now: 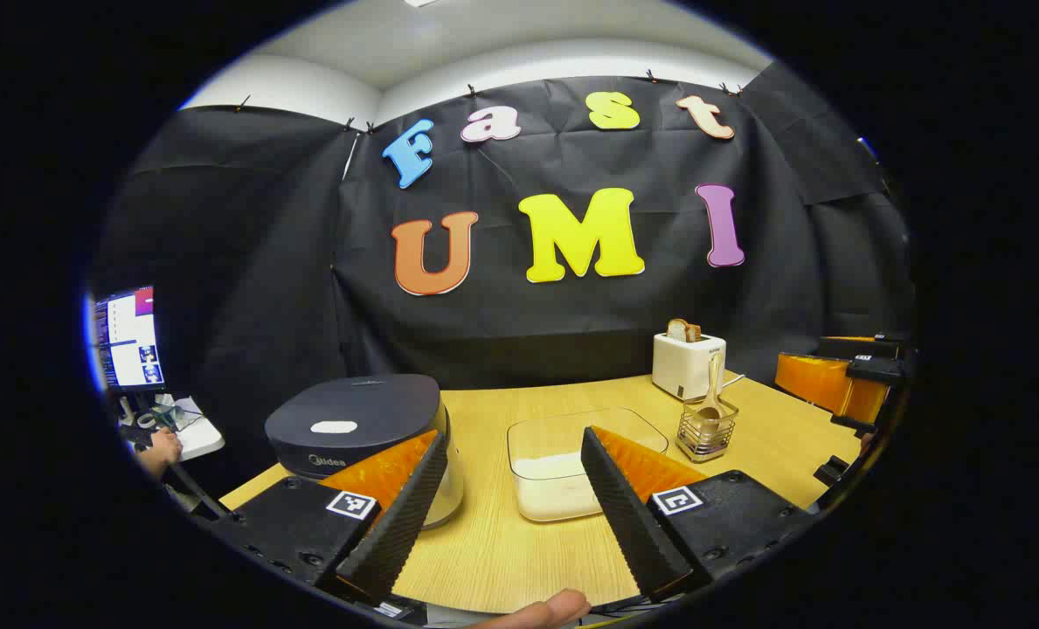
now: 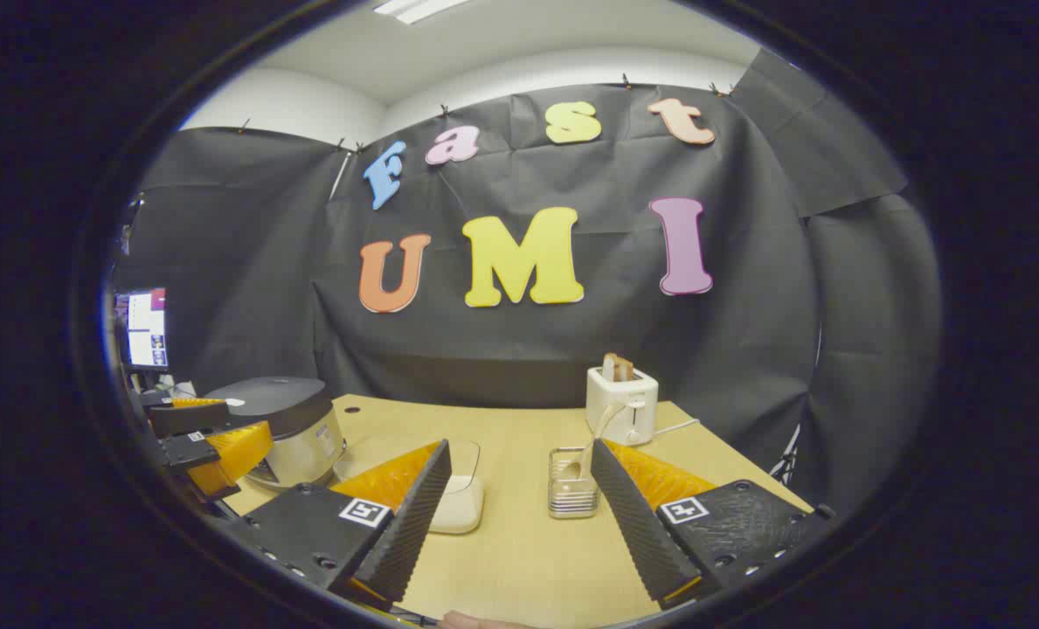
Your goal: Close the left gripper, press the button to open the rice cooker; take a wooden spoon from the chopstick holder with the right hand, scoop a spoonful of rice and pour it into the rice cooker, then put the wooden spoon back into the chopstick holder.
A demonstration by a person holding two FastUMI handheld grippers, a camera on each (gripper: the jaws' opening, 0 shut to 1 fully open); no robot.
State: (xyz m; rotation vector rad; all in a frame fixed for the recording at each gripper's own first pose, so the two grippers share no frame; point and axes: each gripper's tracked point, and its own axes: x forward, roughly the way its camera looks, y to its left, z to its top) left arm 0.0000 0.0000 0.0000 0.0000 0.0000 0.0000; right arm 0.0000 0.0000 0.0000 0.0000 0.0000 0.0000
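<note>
Two claws hang above the desk (image 1: 502, 550), both spread wide with nothing between their fingers: the left claw (image 1: 519, 515) faces the gap between the rice cooker (image 1: 362, 437) and the clear container of rice (image 1: 571, 472), and the right claw (image 2: 519, 524) looks toward the chopstick holder (image 2: 571, 485). The cooker sits at the desk's left side with its dark lid down, so no step of the task looks done yet; this reads as the very start. The wooden spoon (image 1: 711, 397) stands upright in the wire holder, which is just to the right of the rice container and in front of a white toaster (image 1: 689, 365) with bread in its slot.

First in order is pressing the left claw's fingers together, then carrying it left and forward to the cooker's release button. The pale oval patch on the lid top may be that button, though at this angle I cannot be sure. A closed tip should push straight down on it without sliding off. Meanwhile the right claw has a short, unobstructed reach to the spoon's handle, which rises above the holder's rim.
</note>
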